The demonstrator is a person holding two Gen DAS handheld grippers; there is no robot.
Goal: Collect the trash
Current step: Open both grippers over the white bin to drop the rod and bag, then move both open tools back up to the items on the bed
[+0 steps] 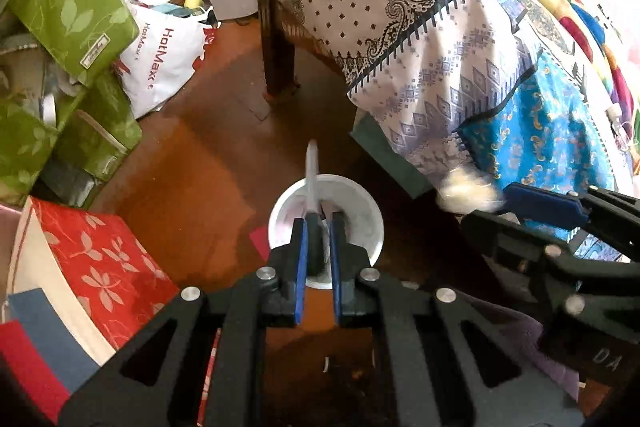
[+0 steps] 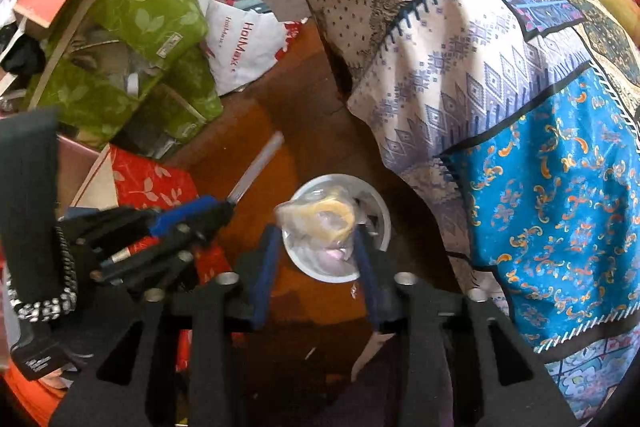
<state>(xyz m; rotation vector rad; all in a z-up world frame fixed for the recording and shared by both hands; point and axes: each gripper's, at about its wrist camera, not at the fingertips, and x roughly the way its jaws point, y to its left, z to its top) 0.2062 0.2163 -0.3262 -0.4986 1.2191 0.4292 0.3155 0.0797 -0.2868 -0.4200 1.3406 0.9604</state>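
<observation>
A white round bin [image 1: 370,223] stands on the brown floor, seen from above; it also shows in the right wrist view [image 2: 382,223]. My left gripper [image 1: 319,223] is shut on a clear plastic straw [image 1: 311,167] and holds it over the bin; the straw also shows in the right wrist view [image 2: 258,165]. My right gripper [image 2: 316,233] holds a crumpled clear plastic wrapper [image 2: 316,215] between its fingers, right above the bin's opening. In the left wrist view the wrapper [image 1: 468,193] is a blurred white lump at the right gripper's tip.
A table or bed draped in patterned cloths [image 1: 420,39] overhangs the right side, with a dark wooden leg [image 1: 278,47]. Green [image 1: 72,7] and red floral boxes [image 1: 100,259] and a white HotMax bag [image 1: 164,63] crowd the left. Bare brown floor [image 1: 208,167] lies between.
</observation>
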